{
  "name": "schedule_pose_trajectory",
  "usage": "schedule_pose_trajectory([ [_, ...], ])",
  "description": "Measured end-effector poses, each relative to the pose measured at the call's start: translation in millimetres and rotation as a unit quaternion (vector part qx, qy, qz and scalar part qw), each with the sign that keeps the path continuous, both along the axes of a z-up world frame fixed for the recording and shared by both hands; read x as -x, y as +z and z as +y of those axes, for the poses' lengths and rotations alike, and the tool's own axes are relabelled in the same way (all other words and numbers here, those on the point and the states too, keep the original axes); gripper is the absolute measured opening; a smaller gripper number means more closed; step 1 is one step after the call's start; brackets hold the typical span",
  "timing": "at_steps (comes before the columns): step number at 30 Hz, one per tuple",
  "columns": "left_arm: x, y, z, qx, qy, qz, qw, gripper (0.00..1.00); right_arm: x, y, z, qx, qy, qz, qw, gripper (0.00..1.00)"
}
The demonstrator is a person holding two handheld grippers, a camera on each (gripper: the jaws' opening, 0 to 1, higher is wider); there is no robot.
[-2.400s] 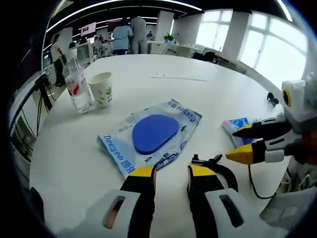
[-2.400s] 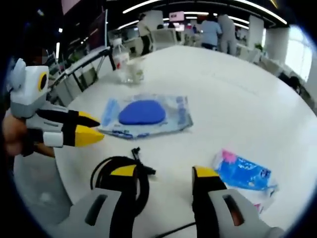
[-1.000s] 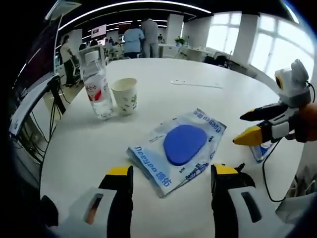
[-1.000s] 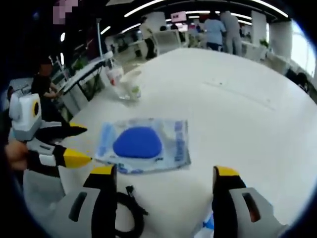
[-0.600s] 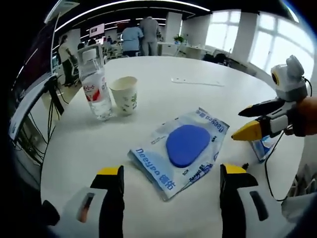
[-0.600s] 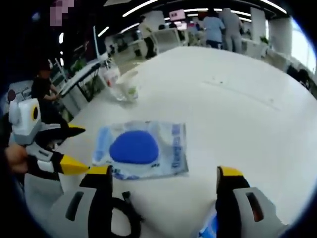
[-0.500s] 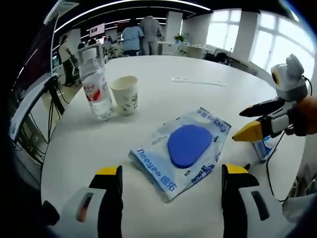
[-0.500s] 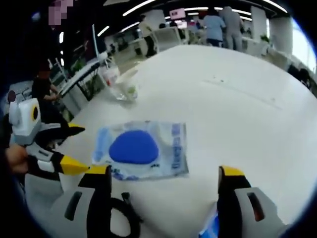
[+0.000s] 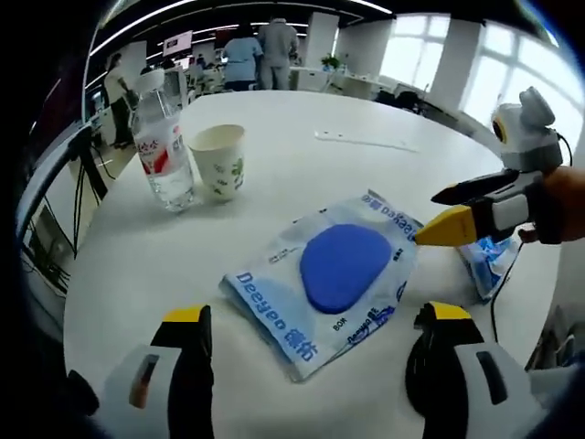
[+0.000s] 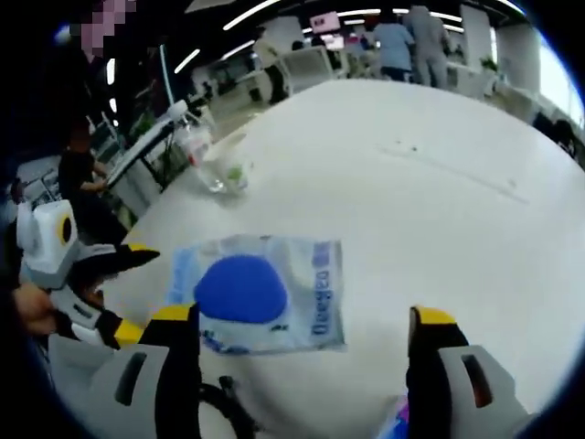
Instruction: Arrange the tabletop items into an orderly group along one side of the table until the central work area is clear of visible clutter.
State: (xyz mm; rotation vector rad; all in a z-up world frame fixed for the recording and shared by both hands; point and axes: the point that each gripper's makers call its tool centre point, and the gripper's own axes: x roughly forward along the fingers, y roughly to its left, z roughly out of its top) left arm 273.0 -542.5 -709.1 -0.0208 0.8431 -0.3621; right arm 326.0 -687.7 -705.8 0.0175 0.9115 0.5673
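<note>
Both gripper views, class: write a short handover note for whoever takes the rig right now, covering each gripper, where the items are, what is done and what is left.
Left gripper: open, holding nothing, poised over the near edge of the blue pad packet.
Right gripper: open, holding nothing, reaching toward the same packet from the other side.
Items: the packet lies mid-table; the water bottle and paper cup stand upright side by side near the table's edge; a small blue packet lies near the right gripper; a black cable lies by the right gripper's fingers.
Done: nothing grouped yet.
Left: move the packets and cable beside the bottle and cup, probably starting with the pad packet.
</note>
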Motion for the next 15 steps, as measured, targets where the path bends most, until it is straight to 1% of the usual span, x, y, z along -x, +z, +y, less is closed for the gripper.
schedule_pose_trajectory([
  [2,-0.8,-2.2,-0.4,0.005,0.004,0.006,1.0000,0.96,-0.9,-3.2,0.9,-0.001,0.000,0.002,1.0000,0.92],
  [8,-4.9,-4.4,-2.5,0.010,0.009,0.008,0.9999,0.98,-1.0,-10.7,2.6,0.000,0.000,0.007,1.0000,0.91],
  [15,-5.8,-12.1,-5.5,0.009,0.012,0.016,0.9998,0.98,-3.0,-16.9,4.9,0.004,0.004,0.011,0.9999,0.89],
])
